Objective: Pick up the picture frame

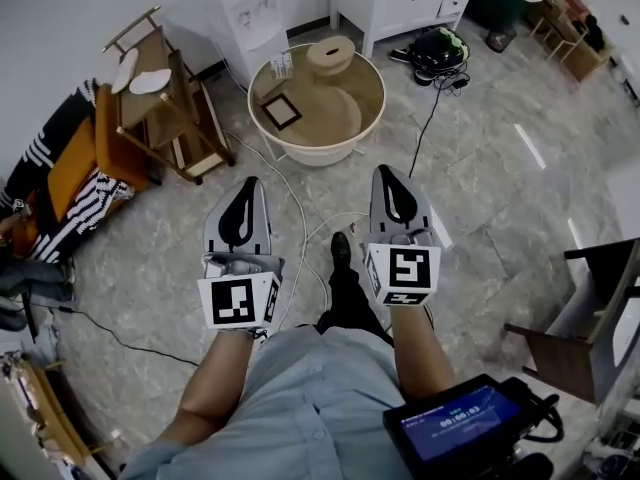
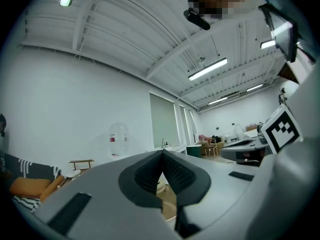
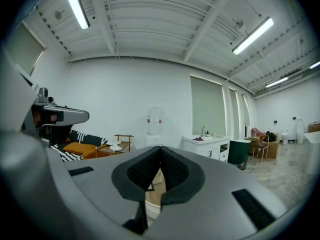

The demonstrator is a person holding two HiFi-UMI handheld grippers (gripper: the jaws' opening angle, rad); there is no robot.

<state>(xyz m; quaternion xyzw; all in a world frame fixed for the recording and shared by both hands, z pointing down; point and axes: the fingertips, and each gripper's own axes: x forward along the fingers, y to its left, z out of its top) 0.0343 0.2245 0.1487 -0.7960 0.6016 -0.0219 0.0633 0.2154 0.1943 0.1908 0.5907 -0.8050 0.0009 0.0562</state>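
Picture frame (image 1: 281,112) well ahead of fingers (image 1: 243,230)

Black picture frame (image 1: 281,112); tan table (image 1: 345,120)

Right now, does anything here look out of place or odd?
Mostly tidy. The picture frame lies flat on the round table rather than standing, and a white cable and a black cable trail loose over the floor.
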